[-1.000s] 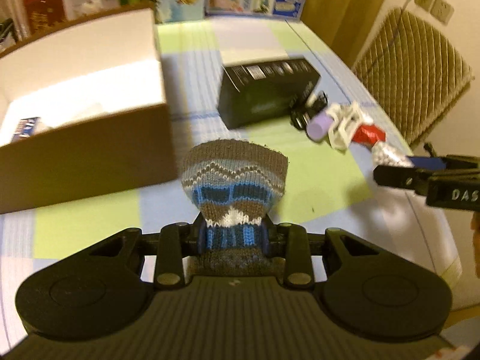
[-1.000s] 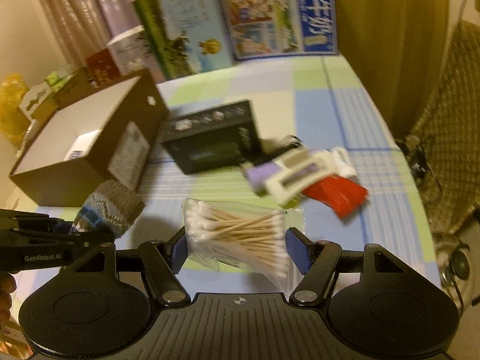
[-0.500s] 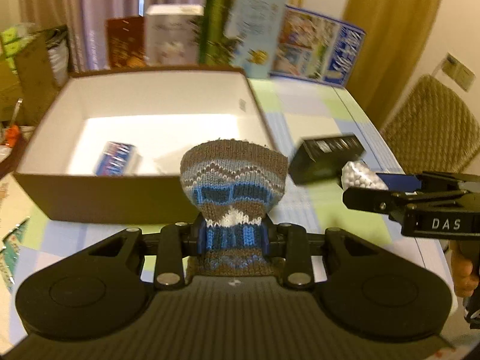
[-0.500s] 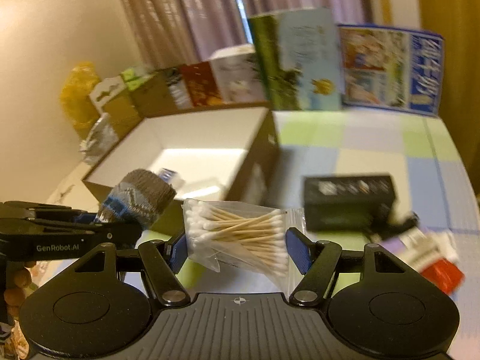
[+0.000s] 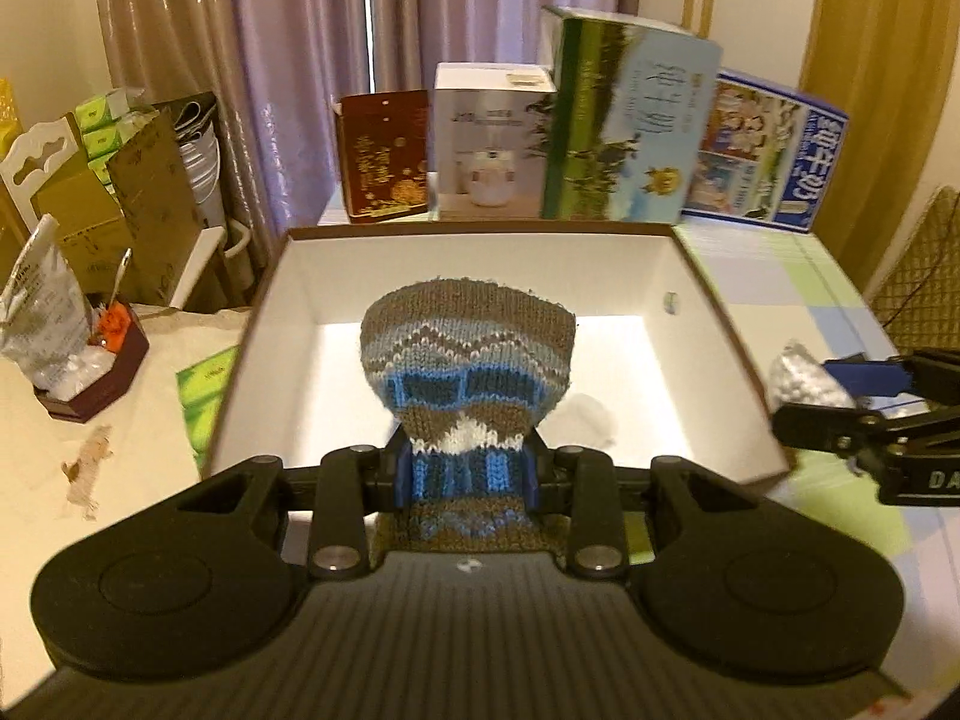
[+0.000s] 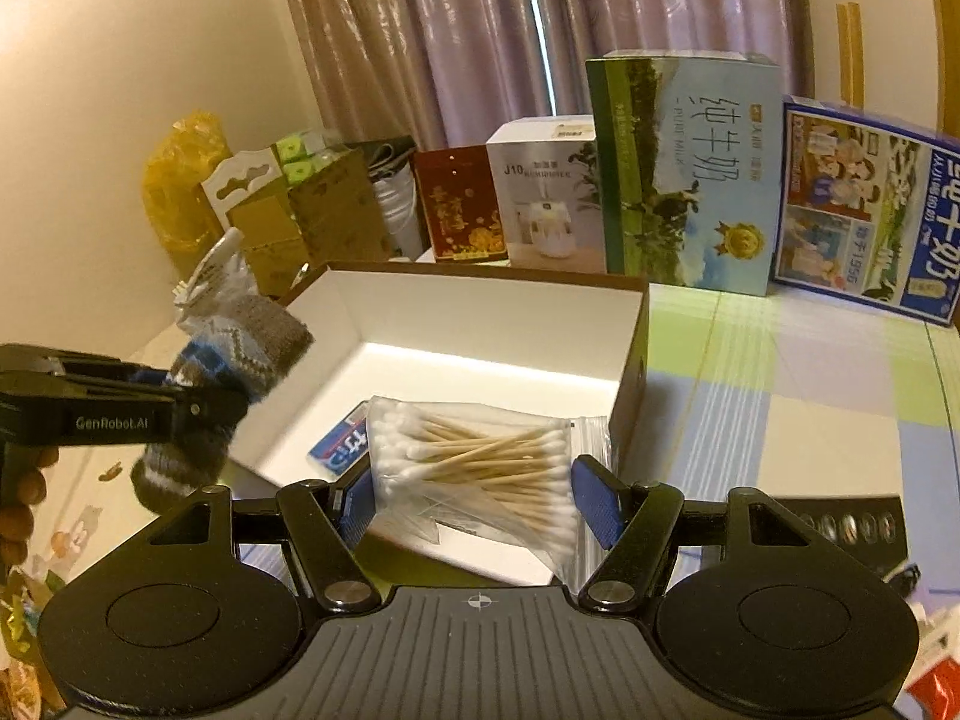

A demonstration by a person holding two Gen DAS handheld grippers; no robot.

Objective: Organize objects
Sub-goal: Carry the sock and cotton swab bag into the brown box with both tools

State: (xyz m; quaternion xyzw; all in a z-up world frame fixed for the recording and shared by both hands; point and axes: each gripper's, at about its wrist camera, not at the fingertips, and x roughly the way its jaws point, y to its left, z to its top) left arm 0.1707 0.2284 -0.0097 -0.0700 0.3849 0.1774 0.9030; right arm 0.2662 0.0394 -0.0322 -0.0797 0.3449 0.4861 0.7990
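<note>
- Left tongs (image 5: 465, 471) clamped on knitted sock (image 5: 467, 354), held over the open box (image 5: 708, 294).
- Right tongs (image 6: 474, 501) clamped on bag of cotton swabs (image 6: 480, 456), above the box's near edge.

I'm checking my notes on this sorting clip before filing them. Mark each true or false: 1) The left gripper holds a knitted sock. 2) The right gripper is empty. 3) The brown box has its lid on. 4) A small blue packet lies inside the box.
1) True: the left gripper is clamped on the knitted sock.
2) False: the right gripper holds a bag of cotton swabs.
3) False: the brown box is open, its white inside showing.
4) True: a blue packet lies on its floor.
</note>
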